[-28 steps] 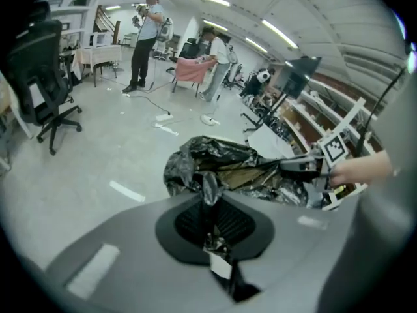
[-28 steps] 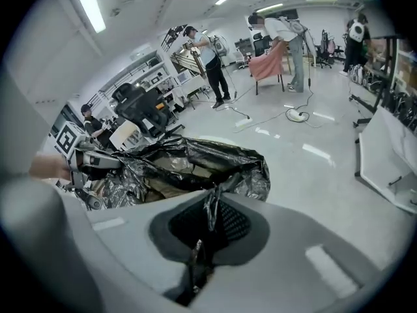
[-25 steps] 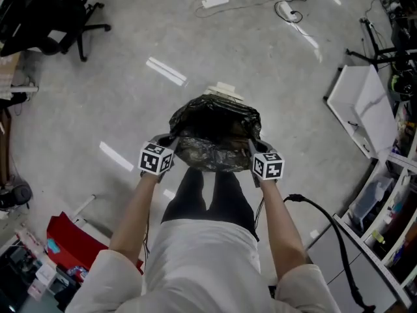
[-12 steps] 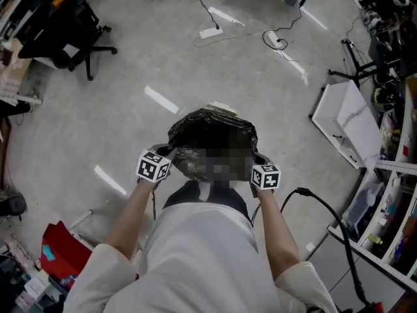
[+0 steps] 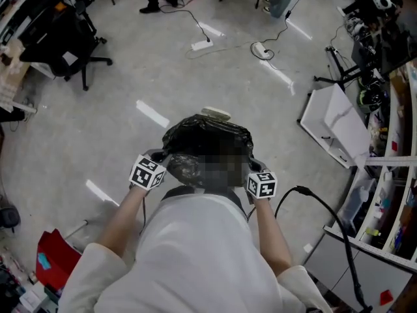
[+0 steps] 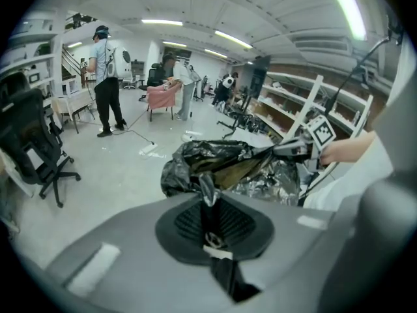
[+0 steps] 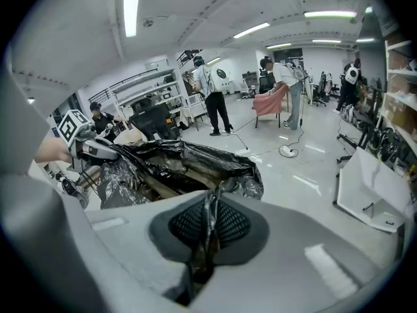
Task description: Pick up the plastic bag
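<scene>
A black plastic bag (image 5: 203, 142) hangs off the floor between my two grippers, its mouth stretched open. My left gripper (image 5: 158, 158) is shut on the bag's left rim; a strip of black film (image 6: 207, 189) runs pinched between its jaws. My right gripper (image 5: 254, 166) is shut on the right rim, with the bag's film (image 7: 210, 222) caught between its jaws. The bag's open mouth shows brownish contents (image 7: 171, 182) in the right gripper view. The bag (image 6: 228, 168) fills the middle of the left gripper view, with the right gripper (image 6: 305, 150) holding its far side.
A white flat object (image 5: 216, 114) lies on the grey floor just beyond the bag. A power strip (image 5: 201, 45) and cables run at the far side. An office chair (image 5: 71, 38) stands far left, a white panel (image 5: 332, 126) and shelves (image 5: 391, 194) at right. People stand in the background.
Both grippers have lifted the bag higher, closer to the body. The view has tilted to show more of the far floor and people's legs.
</scene>
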